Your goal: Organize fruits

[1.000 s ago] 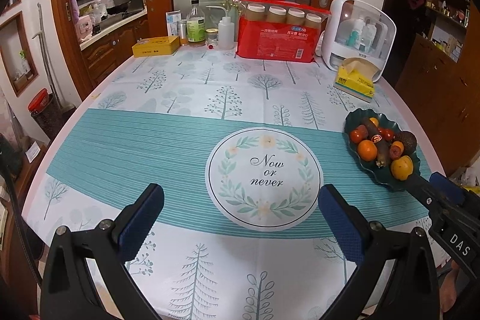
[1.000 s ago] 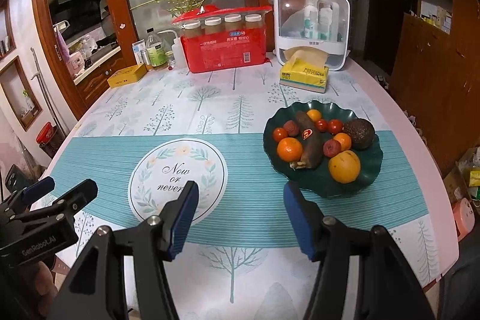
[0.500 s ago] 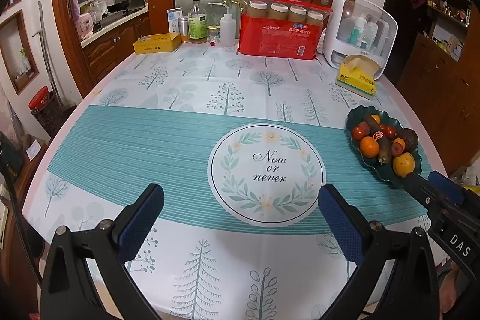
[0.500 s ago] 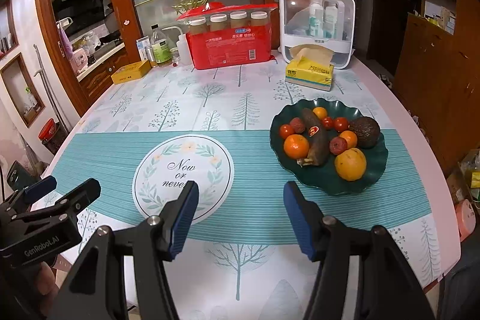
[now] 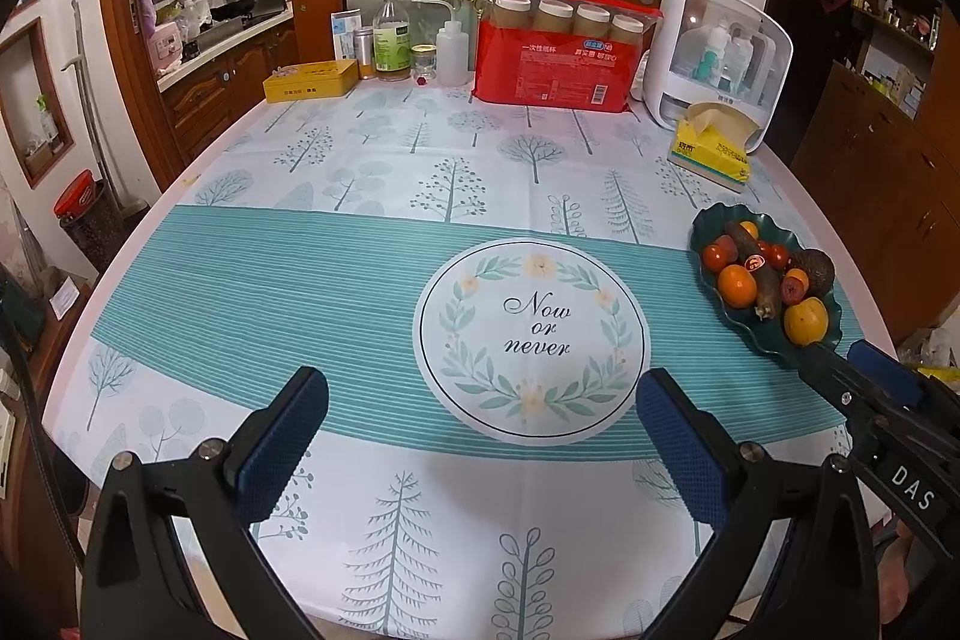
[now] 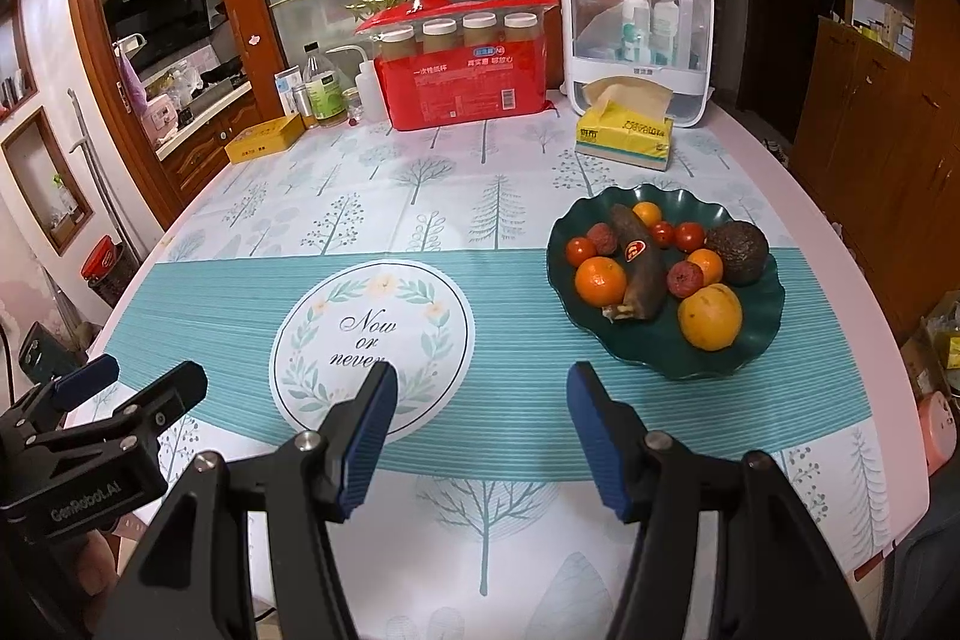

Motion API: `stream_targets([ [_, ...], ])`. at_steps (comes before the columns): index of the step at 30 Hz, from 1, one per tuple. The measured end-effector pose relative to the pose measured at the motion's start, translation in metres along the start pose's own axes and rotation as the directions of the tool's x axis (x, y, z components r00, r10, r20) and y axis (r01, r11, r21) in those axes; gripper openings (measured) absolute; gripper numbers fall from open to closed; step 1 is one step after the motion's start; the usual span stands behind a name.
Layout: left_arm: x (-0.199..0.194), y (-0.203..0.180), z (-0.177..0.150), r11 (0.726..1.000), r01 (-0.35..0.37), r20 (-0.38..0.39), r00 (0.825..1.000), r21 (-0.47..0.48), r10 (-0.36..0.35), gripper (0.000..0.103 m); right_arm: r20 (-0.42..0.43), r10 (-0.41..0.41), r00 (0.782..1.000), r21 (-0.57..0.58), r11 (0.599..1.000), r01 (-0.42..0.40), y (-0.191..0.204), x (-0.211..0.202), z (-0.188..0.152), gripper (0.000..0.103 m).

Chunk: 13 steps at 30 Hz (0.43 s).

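- All the fruit sits together on the dark green wavy-rimmed plate point(image 6: 660, 346) at the right side of the round table with the tree-print cloth point(image 6: 372, 196).
- On it: a big yellow-orange citrus point(image 6: 710, 316) nearest the edge, a smaller round orange mandarin point(image 6: 600, 281), a long dark-skinned banana point(image 6: 641, 262) lying across the middle, a rough brown avocado point(image 6: 737, 252) at the far right, and small red tomatoes around them.
- No fruit lies loose on the cloth, so this fits fruit already gathered, or a plateful waiting to be set out.
- Right gripper point(image 6: 480, 430) hangs just short of the plate, blue pads spread wide, nothing between them; it looks placed for easy reach to the fruit.
- Left gripper point(image 5: 480, 436) hovers over the white printed circle reading "Now or never" point(image 5: 531, 340), fingers wide apart and empty, well clear of the plate.
- The red pack of paper cups point(image 6: 468, 70) and yellow tissue pack point(image 6: 624, 136) stand at the back, out of the way.
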State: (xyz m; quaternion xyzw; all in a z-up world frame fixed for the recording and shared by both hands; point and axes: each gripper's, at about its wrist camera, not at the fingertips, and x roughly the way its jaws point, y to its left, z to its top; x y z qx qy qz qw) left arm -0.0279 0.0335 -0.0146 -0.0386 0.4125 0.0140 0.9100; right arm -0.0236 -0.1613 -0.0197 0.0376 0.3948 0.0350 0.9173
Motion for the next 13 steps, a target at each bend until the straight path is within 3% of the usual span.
stream_targets([
  [13,0.0018,0.0015,-0.0010,1.000,0.021,-0.023,1.000,0.003,-0.021,0.102,-0.026,0.004,1.000,-0.009,1.000,-0.005,0.0016,0.0095,-0.0009,0.059],
])
